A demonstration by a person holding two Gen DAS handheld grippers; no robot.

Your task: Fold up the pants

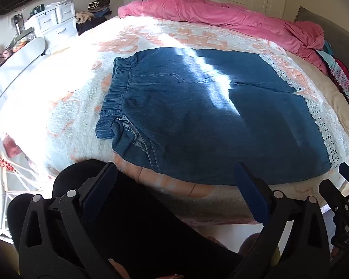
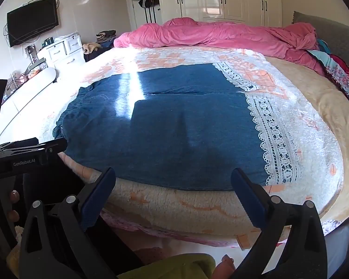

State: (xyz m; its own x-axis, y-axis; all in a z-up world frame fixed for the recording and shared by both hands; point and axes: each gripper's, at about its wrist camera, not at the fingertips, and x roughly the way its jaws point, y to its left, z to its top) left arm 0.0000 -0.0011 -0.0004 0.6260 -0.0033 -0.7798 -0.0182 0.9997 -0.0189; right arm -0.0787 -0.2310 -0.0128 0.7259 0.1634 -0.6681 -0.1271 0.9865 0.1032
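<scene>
Left hand-held gripper [image 1: 175, 181]: jaws spread wide, nothing between them; it hangs off the near edge of the bed, tilted down toward the waist end of the pants, and touches no cloth.
Right hand-held gripper [image 2: 173, 186]: also spread wide and empty, just short of the near edge of the denim, on the hem side.
Pants [image 1: 197, 116]: blue denim, lying flat on the bed with the elastic waistband [image 1: 114, 97] to the left and the white lace hems [image 1: 318, 121] to the right; the two legs lie side by side, the split between them running toward the hems.
Bed [image 2: 174, 207]: a fleecy white-and-orange blanket carries the pants; a pink duvet [image 2: 221, 34] is bunched along the far side, well apart from them.
Light: a bright sun stripe crosses the denim, so creases near the waistband are hard to read; the cloth looks smooth, though I cannot be sure.
Step in hand: judged from the layout, the start of the first fold; no grasp is made yet.
Next move calls for: both grippers to come down on the near edge, left near the waistband and right near the hem, pinch only that near leg, then lift together and carry it over the far leg so the edges line up.
Risk: catching the blanket's pile along with the denim.
</scene>
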